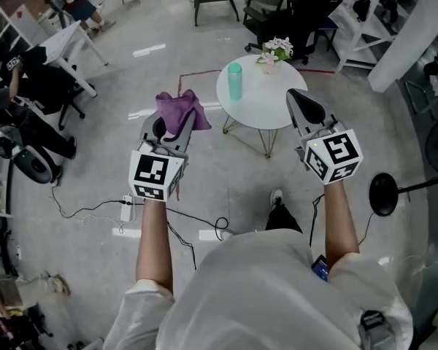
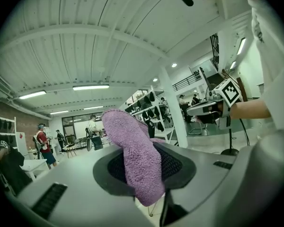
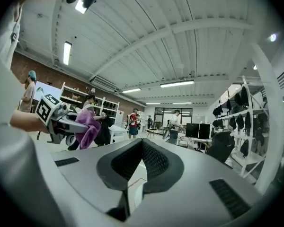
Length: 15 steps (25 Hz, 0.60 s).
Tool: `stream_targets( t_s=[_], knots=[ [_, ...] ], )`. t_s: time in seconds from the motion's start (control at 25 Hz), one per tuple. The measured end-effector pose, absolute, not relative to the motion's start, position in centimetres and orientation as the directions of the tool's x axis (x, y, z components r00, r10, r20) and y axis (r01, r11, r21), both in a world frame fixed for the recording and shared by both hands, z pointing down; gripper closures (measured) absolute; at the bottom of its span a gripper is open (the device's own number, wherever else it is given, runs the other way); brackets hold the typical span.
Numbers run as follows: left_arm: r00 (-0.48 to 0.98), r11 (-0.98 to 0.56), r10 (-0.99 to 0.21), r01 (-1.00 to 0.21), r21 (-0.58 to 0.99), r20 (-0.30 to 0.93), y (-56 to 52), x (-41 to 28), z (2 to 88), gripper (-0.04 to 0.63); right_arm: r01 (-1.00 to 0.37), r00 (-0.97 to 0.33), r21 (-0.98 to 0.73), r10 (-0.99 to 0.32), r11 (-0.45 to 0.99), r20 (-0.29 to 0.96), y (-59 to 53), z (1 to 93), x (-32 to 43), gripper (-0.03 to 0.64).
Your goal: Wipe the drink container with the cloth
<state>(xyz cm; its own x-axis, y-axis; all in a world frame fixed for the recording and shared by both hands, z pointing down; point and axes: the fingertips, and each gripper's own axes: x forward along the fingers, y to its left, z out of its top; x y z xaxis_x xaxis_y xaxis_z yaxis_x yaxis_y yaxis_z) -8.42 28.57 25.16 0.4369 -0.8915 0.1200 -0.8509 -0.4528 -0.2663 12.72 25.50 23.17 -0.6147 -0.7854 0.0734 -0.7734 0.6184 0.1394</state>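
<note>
1. The left claw is clenched on the purple cloth, which sticks up out of its jaws.
2. The right claw is clenched on nothing (its jaws are pressed together).
3. The teal bottle stands upright near the left edge of the round white desk, apart from both claws.
4. Flowers sit at the desk's far edge.
</note>
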Motion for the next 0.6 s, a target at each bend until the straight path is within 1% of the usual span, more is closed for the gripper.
stream_targets(
  t_s=[0.16,0.4,0.6],
  knots=[
    [0.417,-0.438,-0.899,-0.861,-0.260,0.134,25.4,-8.2,26.3,0.472,-0.771,-0.613,0.149,-0.785,0.619,0.091,21.3,24.2,13.2,0.603],
    [0.356,-0.382,-0.923,-0.894,-0.233,0.145,17.6,-6.8,27.5,0.472,-0.712,-0.675,0.171,-0.731,0.681,0.105,12.8,25.8,13.8,0.604],
    [0.296,-0.325,-0.943,-0.919,-0.223,0.151,10.5,-4.8,27.4,0.472,-0.670,-0.719,0.141,-0.684,0.729,0.121,4.6,26.1,15.2,0.604]
  ],
)
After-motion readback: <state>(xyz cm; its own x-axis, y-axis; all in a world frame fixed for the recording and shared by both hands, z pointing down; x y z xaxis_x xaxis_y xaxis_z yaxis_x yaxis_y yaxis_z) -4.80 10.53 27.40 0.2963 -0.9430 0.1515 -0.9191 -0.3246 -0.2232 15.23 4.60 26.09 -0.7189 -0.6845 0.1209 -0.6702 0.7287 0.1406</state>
